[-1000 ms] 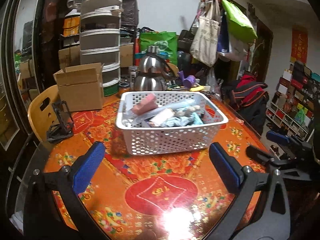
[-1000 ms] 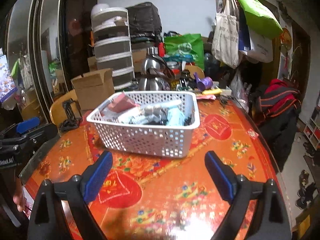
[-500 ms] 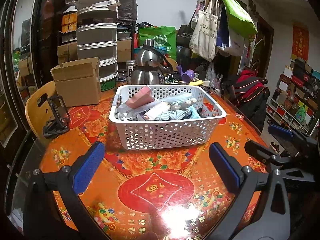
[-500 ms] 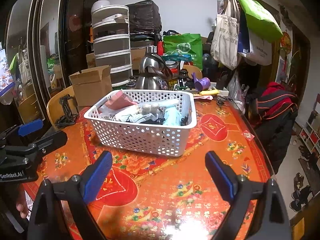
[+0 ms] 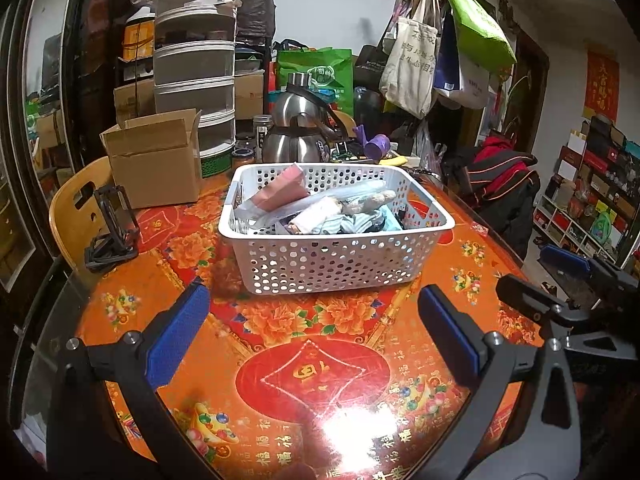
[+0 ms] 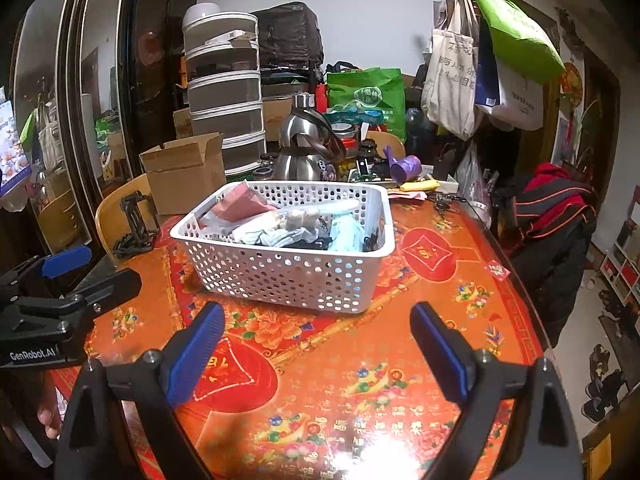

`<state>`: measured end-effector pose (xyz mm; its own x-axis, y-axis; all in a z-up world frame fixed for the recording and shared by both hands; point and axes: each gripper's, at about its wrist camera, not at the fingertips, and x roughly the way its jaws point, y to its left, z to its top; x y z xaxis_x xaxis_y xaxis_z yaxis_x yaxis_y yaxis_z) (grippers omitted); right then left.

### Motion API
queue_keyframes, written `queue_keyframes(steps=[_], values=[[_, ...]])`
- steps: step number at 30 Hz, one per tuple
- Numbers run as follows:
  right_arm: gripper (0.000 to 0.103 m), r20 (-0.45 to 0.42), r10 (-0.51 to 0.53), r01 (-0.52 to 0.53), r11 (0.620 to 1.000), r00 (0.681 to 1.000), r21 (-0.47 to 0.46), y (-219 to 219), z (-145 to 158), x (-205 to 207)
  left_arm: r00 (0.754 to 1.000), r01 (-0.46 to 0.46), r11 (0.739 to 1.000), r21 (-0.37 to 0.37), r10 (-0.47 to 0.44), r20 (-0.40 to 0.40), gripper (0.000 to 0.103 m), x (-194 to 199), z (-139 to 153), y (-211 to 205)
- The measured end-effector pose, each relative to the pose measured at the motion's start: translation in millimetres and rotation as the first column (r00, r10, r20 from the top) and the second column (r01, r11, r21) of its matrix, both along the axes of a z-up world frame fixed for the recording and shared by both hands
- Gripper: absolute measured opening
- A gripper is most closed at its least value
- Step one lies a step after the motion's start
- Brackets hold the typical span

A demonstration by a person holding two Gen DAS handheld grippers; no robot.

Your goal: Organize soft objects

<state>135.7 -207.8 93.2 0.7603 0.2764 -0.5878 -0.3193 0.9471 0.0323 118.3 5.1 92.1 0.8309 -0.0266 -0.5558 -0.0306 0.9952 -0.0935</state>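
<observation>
Two grippers, both spread wide and holding nothing, above a round table (image 5: 280, 332) with an orange and red flowered cover. Left gripper (image 5: 314, 334) with blue pads apart, aimed at the one white perforated basket (image 5: 332, 264) just beyond its tips; right gripper (image 6: 316, 344) likewise apart, aimed at the same basket (image 6: 280, 272) from further to the right. Basket standing on the table near its middle, filled with a jumble of soft objects (image 5: 332, 212): one pink pouch (image 5: 282, 194) propped at the back left corner, pale blue cloth (image 6: 346, 232), striped fabric and a clear plastic wrap among them, too tangled to count. Seen only from the left wrist: the right gripper off the table's right edge, and shelves of boxed goods (image 5: 592, 200) along the right wall. Seen only from the right wrist: the left gripper (image 6: 60, 280) at the table's left edge, marked GenRobot.AI, a fingertip of a hand (image 6: 48, 420) below it, and shoes (image 6: 608, 392) on the floor at right. Common to both views: one open cardboard box (image 5: 156, 168), one steel kettle (image 5: 300, 128), one black phone stand (image 5: 112, 228), one yellow chair back (image 5: 76, 216), one purple cup (image 5: 376, 146), one stack of grey drawers (image 5: 196, 80), one coat rack hung with several bags (image 5: 436, 48).
</observation>
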Motion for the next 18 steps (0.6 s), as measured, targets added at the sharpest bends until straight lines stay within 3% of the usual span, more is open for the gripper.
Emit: queue_keyframes(steps=[18], values=[[0.094,0.0,-0.003,0.003,1.0,1.0,0.0,-0.5,0.2,-0.8,1.0,0.009,1.0,0.01,-0.009,-0.006,0.103,-0.3,-1.4,1.1]])
